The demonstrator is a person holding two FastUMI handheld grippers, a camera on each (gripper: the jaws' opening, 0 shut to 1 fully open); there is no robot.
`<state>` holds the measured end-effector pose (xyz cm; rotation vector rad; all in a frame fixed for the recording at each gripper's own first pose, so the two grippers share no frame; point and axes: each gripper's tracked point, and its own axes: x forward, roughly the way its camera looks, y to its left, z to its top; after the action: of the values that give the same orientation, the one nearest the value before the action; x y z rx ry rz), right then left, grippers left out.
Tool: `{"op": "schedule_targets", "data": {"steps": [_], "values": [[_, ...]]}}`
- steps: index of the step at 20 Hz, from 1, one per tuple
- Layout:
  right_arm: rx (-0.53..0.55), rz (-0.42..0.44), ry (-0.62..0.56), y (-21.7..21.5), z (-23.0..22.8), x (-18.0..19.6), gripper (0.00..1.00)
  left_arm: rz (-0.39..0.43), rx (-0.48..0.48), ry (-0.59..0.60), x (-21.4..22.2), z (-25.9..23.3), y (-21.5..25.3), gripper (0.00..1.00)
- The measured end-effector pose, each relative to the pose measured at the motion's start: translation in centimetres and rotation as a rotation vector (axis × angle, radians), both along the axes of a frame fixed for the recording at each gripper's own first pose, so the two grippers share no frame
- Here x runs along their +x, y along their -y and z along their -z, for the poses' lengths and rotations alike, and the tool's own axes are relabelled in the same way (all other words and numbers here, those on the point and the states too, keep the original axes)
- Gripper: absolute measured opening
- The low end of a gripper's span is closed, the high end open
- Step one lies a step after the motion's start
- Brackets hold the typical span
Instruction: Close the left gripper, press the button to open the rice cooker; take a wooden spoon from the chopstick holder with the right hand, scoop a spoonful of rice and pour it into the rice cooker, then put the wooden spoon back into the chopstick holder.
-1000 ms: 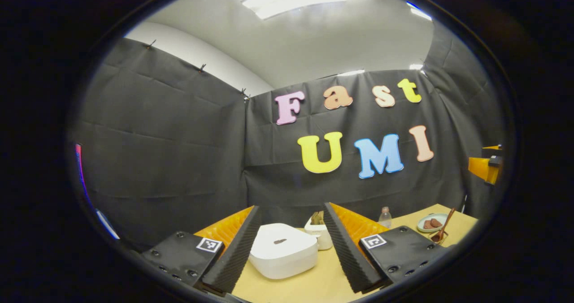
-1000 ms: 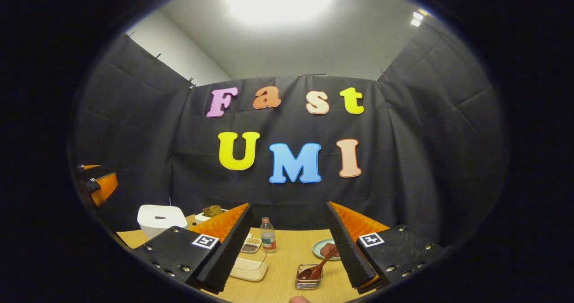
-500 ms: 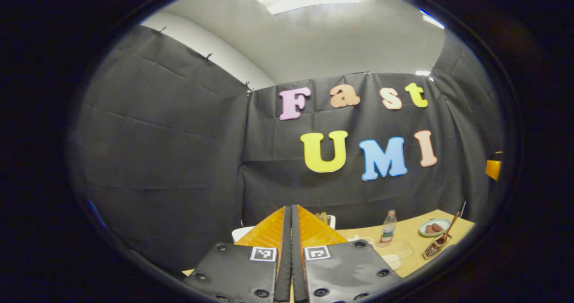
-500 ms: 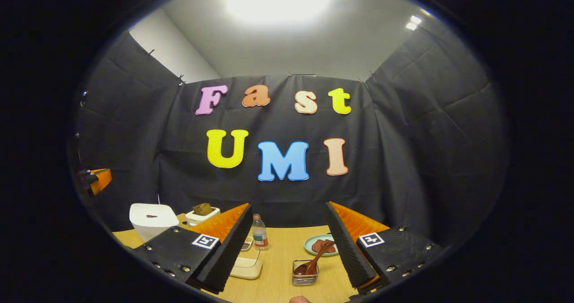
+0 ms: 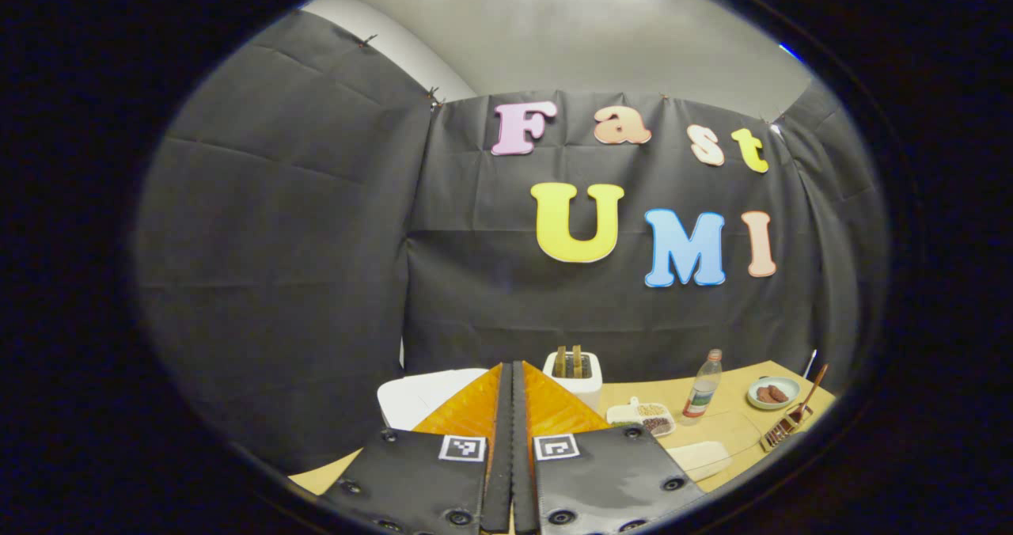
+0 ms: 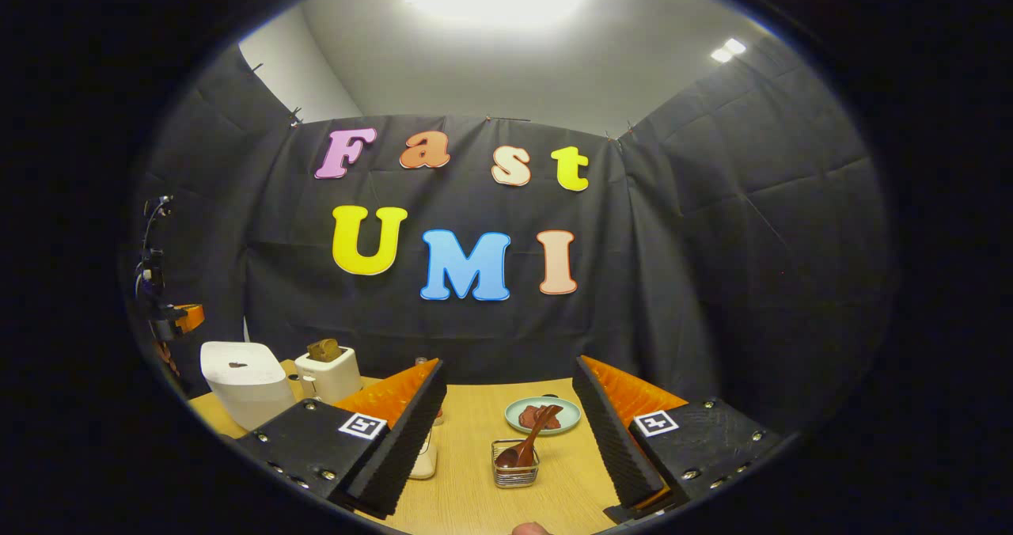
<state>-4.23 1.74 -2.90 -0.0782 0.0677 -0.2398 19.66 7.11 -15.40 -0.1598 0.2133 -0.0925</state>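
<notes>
left tool point(image 5: 513, 392) now nearer rice cooker point(image 5: 419, 396)

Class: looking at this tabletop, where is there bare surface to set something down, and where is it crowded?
Bare table lies between the right tongs, in front of the green plate and left of the chopstick holder. The left side is crowded: rice cooker, toaster, bottle, divided dish and clear container stand close together.

right hand-held gripper point(image 6: 510, 432) fingers spread; wooden spoon point(image 6: 526, 443) leans in chopstick holder point(image 6: 515, 474); rice cooker point(image 6: 245, 381) lid down
</notes>
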Motion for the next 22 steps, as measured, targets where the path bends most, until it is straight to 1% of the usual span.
{"op": "schedule_targets", "data": {"steps": [1,2,3,5,8,14,15,17,18,19,20,22], "values": [[-0.002,0.019,-0.003,0.0,0.2,-0.4,0.98,0.001,-0.013,-0.02,1.4,1.0,-0.2,0.08],[-0.004,0.032,-0.006,-0.1,0.3,-0.8,0.98,0.003,-0.031,-0.03,2.6,1.9,-0.3,0.11],[-0.007,0.044,-0.015,-0.1,0.7,-1.1,0.98,0.006,-0.041,-0.045,3.7,3.1,-0.2,0.08],[-0.018,0.065,-0.042,0.1,1.3,-1.4,0.98,0.008,-0.033,-0.082,5.4,5.6,-0.4,0.08],[-0.021,0.089,-0.056,0.3,1.2,-1.8,0.98,0.014,-0.017,-0.132,6.6,8.9,-0.1,0.08],[-0.051,0.09,-0.047,0.0,0.5,-1.8,0.98,0.039,-0.018,-0.284,5.7,14.1,0.9,0.08],[-0.047,0.084,-0.047,-0.3,0.6,-1.7,0.98,0.039,-0.016,-0.265,5.5,13.9,0.8,0.09],[-0.038,0.077,-0.052,-0.5,0.9,-1.5,0.98,0.052,-0.002,-0.278,5.3,14.1,1.0,0.08],[-0.033,0.073,-0.054,-0.5,0.9,-1.5,0.98,0.07,-0.005,-0.294,5.2,14.5,1.4,0.09],[-0.03,0.072,-0.051,-0.6,0.9,-1.5,0.98,0.083,-0.002,-0.283,5.0,14.6,1.3,0.09],[-0.028,0.068,-0.047,-0.6,0.7,-1.6,0.98,0.095,-0.004,-0.287,5.0,14.7,1.1,0.07],[-0.032,0.055,-0.035,-0.5,0.4,-1.6,0.98,0.098,-0.031,-0.291,5.4,14.1,0.9,0.09]]}}
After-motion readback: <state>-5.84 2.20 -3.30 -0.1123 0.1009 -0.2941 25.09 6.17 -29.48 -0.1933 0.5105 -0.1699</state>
